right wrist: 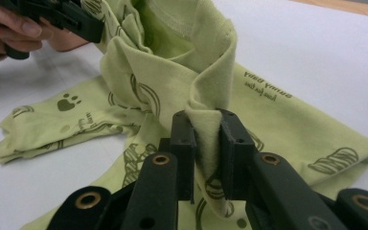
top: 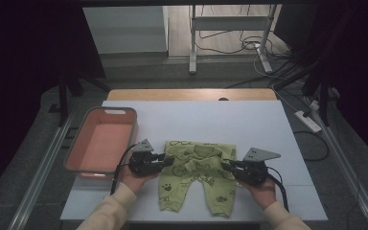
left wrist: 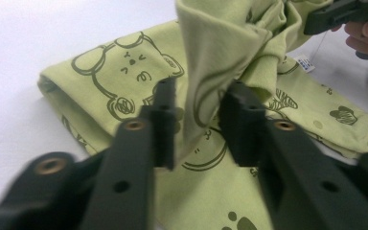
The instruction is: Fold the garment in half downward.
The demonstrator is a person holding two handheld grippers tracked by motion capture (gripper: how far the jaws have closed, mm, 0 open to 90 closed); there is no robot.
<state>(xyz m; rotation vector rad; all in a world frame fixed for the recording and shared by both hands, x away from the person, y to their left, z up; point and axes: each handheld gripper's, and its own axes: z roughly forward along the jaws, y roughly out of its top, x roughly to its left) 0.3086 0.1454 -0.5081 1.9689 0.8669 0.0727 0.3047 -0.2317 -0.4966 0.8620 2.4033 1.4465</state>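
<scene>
Your left gripper [left wrist: 199, 122] is standing spread round a raised fold of the light-green printed cotton baby suit [top: 197, 175] lying mid-worktop [top: 268, 124], pads not pressing. Your right gripper [right wrist: 205, 143] is pinching another fold. Fabric's hiding the collar & some print.

High overview; claw cameras facing inward

The garment [top: 196, 175] lies on the table [top: 268, 129], right of the basket [top: 101, 140], between both grippers.
</scene>
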